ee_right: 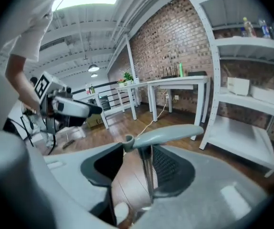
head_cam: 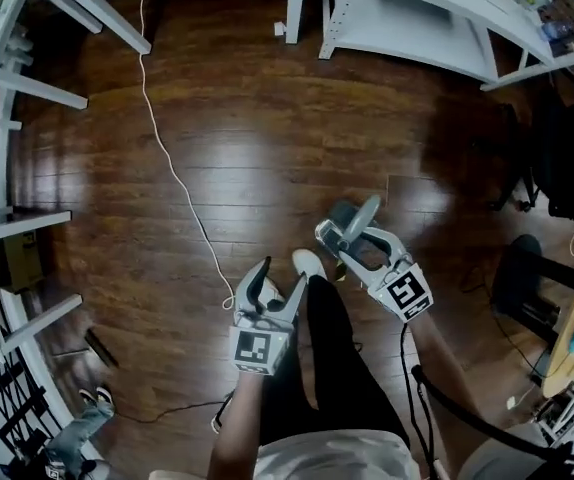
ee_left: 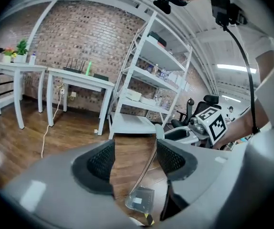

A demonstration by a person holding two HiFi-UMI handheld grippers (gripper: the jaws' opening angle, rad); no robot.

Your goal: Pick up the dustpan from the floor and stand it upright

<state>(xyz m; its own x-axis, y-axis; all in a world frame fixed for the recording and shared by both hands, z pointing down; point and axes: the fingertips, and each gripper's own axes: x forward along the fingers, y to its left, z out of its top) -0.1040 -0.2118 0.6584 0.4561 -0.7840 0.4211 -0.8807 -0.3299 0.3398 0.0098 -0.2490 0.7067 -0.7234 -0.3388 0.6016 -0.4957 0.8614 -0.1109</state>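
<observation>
The dustpan hangs off the floor from my right gripper [head_cam: 352, 233]. Its grey handle grip [head_cam: 361, 218] sticks out above the jaws. In the right gripper view the grip [ee_right: 175, 135] lies across the top and the thin metal rod [ee_right: 148, 175] runs down against the right pad, so that gripper [ee_right: 134, 163] is shut on the rod. The left gripper view shows the rod slanting down to the clear pan [ee_left: 139, 199] near the floor. My left gripper [head_cam: 267, 290] is held up beside it, open [ee_left: 136, 159], with nothing between its pads.
A white cable [head_cam: 172, 168] trails across the wooden floor. White shelving [head_cam: 407, 18] stands at the back, white table legs [head_cam: 27, 88] at the left, a dark office chair [head_cam: 557, 158] at the right. The person's dark trouser leg [head_cam: 327, 368] and white shoe [head_cam: 309, 263] are below the grippers.
</observation>
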